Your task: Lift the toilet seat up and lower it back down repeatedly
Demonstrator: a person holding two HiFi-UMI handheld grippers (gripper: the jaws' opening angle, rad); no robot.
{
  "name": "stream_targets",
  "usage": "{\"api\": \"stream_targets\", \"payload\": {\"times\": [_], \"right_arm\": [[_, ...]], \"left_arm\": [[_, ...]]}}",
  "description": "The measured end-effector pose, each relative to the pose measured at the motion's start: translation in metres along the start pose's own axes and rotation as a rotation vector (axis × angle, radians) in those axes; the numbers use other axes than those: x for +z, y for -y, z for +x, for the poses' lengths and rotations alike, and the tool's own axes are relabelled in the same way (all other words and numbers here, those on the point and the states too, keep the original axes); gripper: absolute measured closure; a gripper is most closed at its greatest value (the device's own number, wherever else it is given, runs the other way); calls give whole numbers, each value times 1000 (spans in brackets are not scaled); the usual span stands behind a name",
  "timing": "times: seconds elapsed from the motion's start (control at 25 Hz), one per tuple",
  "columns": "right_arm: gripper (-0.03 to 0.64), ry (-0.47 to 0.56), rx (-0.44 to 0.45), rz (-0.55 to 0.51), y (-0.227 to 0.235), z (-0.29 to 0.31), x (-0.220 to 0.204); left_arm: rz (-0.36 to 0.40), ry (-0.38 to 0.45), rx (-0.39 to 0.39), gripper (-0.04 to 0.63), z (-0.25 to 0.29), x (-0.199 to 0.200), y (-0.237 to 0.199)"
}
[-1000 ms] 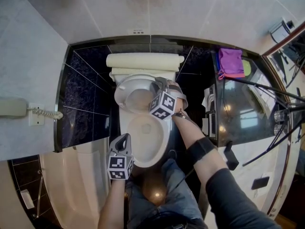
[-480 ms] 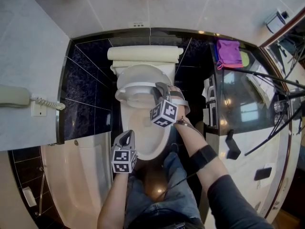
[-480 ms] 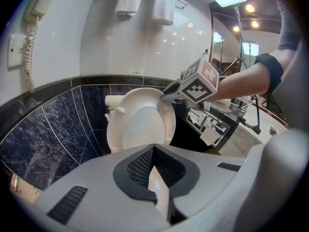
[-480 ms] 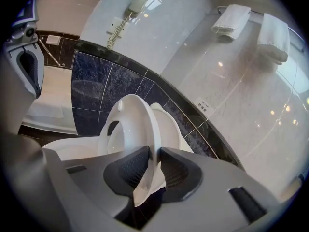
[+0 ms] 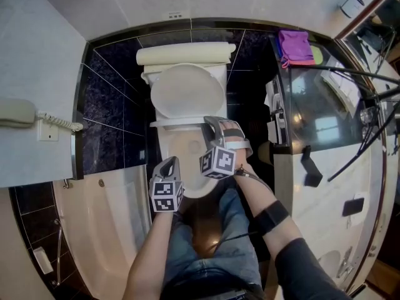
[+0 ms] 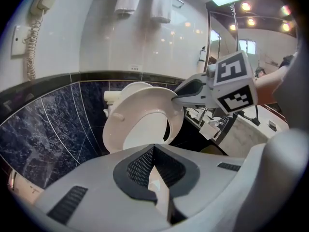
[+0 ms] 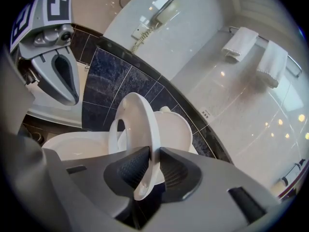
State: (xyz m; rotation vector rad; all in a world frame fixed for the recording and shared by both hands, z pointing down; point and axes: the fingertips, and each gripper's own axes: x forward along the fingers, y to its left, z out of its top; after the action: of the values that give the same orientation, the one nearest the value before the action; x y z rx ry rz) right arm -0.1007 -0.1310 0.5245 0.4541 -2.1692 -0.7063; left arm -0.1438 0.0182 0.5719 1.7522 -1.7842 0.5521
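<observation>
rim of the toilet seat [image 7: 145, 124] sits pinched between the pads of the right gripper [image 7: 153, 152]. the seat stands tilted, partway up, between the bowl [image 7: 72, 146] and the raised lid [image 5: 187, 91]. the left gripper [image 6: 153, 149] hangs near the bowl's front left edge, clear of the seat, jaws closed together on nothing. a bathtub [image 5: 94, 230] flanks the toilet at frame left and a counter [image 5: 325, 186] at right, leaving narrow dark gaps on both sides.

The white, oval toilet seat [image 7: 145, 124] stands half-raised, tilted well off the bowl [image 7: 77, 146] and short of the lid [image 7: 176, 129] behind it.
</observation>
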Motion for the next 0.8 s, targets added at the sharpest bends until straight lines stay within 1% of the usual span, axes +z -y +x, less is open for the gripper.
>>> {"api": "stream_targets", "payload": {"times": [0.12,0.36,0.48,0.64,0.8], "right_arm": [[531,-8,-1,-30,-25,-18,-5],[534,-30,29,-88,-83,-49,-14],[534,-38,41,-98,-110,-59,-22],[529,-49,43,-132,-137,-70,-28],[525,-71,48,-135,-162,-78,-38]], "left_arm": [[-2,-2,-5,595,4,-10,2],[1,-24,-28,595,11,-33,10],[9,-19,-34,595,13,-42,14],[12,5,-28,595,9,-52,17],[5,-7,-40,595,6,-74,21]]}}
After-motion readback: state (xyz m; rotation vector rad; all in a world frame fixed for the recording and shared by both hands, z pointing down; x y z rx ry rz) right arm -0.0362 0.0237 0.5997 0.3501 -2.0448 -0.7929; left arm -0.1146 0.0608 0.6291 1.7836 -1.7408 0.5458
